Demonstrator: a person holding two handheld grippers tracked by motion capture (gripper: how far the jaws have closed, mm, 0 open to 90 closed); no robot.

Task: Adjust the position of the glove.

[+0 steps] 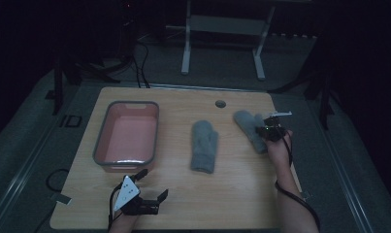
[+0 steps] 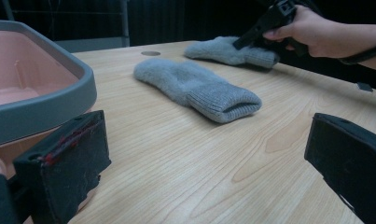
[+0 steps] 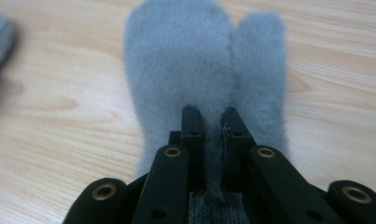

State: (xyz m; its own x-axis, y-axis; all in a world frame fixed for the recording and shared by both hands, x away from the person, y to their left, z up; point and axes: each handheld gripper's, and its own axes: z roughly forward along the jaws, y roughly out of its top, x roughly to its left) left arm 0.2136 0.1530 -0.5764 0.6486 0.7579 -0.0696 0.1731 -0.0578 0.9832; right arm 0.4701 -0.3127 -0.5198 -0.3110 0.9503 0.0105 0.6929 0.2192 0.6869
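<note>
A fuzzy grey mitten (image 3: 195, 60) with a ribbed knit cuff lies flat on the wood-grain tabletop (image 1: 232, 194), pinched at its cuff by the right hand-held gripper (image 3: 209, 121), right of its twin mitten (image 1: 204, 145) and the pink grey-rimmed tub (image 1: 127, 133), while the left hand-held gripper (image 1: 152, 187) rests wide open.

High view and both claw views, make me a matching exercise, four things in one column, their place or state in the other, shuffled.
1. right claw
2. left claw
3. pink tub
4. middle mitten

a. lies loose at the table's centre
b. open above bare wood
c. shut on the far mitten
d. stands at the table's left

Pairs: 1-c, 2-b, 3-d, 4-a
</note>
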